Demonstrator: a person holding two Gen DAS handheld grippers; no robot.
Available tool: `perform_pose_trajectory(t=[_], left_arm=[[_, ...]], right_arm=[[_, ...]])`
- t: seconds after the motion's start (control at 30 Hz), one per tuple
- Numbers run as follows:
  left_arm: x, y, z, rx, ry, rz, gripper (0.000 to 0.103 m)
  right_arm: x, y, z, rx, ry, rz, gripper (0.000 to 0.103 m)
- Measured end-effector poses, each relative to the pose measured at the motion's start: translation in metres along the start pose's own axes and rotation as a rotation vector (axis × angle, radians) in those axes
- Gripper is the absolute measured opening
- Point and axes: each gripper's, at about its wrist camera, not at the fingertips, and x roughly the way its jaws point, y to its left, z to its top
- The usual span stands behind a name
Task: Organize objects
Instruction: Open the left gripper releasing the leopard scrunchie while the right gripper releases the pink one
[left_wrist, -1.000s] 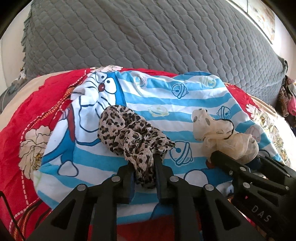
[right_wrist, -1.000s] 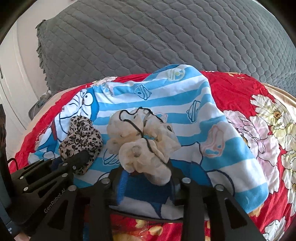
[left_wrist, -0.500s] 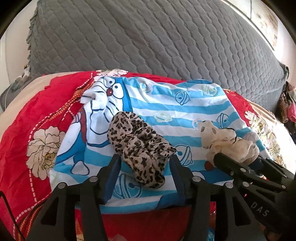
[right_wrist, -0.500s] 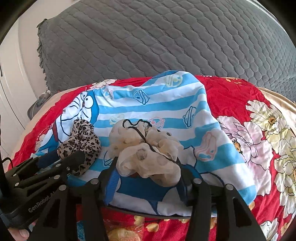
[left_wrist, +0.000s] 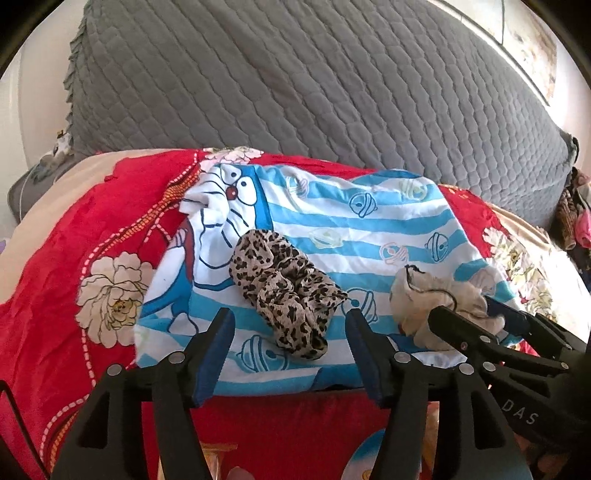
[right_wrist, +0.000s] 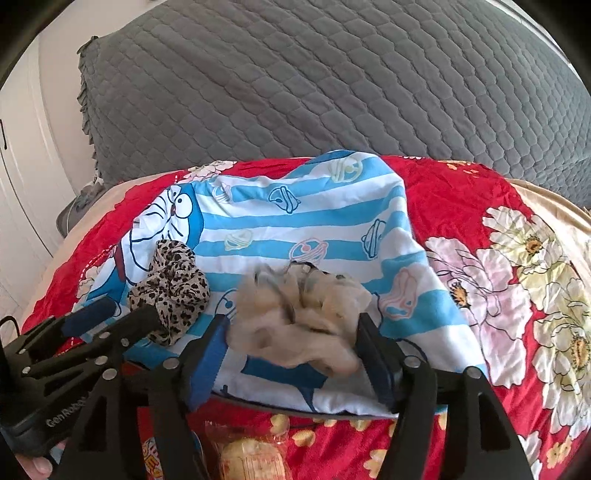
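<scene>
A: Left side status?

B: My left gripper (left_wrist: 291, 328) — jaws apart and opening. The leopard-print scrunchie (left_wrist: 286, 291) lies between the blue pads, near end at about the fingertip line. Neither pad presses on it; there is a clear gap on both sides. It rests loose on the blue-and-white striped cartoon cloth (left_wrist: 369, 221).

A: Right?

B: My right gripper (right_wrist: 290, 341) — jaws also opening. The cream scrunchie (right_wrist: 299, 317) sits between the fingers, blurred in the right wrist view. Its fabric comes up close to both pads; I cannot tell whether it brushes the right one. No squeeze visible, and it sits on the same cloth.

A: Where are they relative to each other?

B: From the left camera, the cream one is at 3 o'clock from the leopard one — apart, not touching. From the right camera, the leopard one is at 9 o'clock from the cream. The cartoon face on the cloth is at 11 o'clock from the leopard scrunchie.

A: Surroundings?

B: The cloth lies on a red floral sheet (right_wrist: 461, 192), with a grey quilted cover (left_wrist: 314, 92) at 12 o'clock behind it. A clear plastic packet (right_wrist: 247, 454) is at 6 o'clock, below my right fingers.
</scene>
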Motion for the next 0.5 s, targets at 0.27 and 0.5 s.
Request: perform_pose_trajectory(t=[0.27,0.5], left_arm=[[-0.019,0.002,-0.002,-0.009,-0.003,0.001,0.068],[-0.039,0.002,-0.002,-0.009,-0.015,-0.006,0.068]], right_arm=[[-0.012,0.001,0.000,-0.015,0.009,-0.005,0.074],[-0.035,0.010,0.002,-0.043,0.013,-0.003,0.074]])
